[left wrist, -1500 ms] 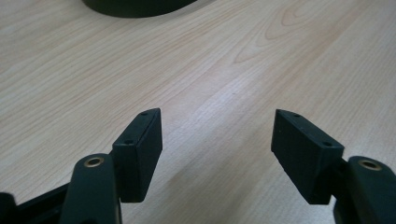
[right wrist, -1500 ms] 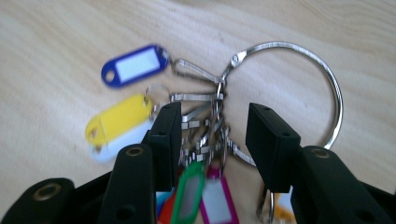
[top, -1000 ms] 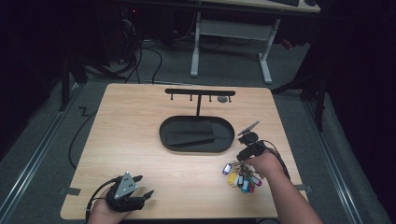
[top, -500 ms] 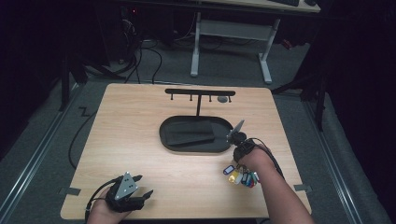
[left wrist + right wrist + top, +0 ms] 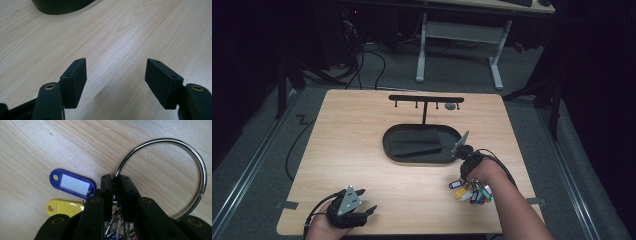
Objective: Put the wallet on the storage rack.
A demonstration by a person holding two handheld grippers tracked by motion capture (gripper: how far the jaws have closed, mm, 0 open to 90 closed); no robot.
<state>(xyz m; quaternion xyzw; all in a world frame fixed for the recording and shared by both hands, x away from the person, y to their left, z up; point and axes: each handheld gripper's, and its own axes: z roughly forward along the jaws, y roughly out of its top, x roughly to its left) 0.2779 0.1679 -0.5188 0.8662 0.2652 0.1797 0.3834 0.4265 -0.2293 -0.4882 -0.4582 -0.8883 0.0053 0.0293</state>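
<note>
The big steel key ring (image 5: 175, 177) is pinched between the closed jaws of the right gripper (image 5: 115, 182), which grip it where the loop meets its cluster of tags. A blue tag (image 5: 73, 183) and a yellow tag (image 5: 63, 208) fan out flat on the worktop (image 5: 362, 150) to one side of the jaws, and the loop arcs away on the other. From above, the bunch of coloured tags (image 5: 469, 190) lies near the front right of the worktop, just under the person's right hand (image 5: 477, 167), a little in front of the black oval tray (image 5: 422, 157). Compared with a second ago, that hand and the bunch have come inward and closer to the tray's right end. Behind the tray stands a black T-shaped hook rack (image 5: 426, 100).

The left gripper (image 5: 349, 212) is at the front left corner, where it was a second ago; its jaws stand wide apart over bare wood, holding nothing.
</note>
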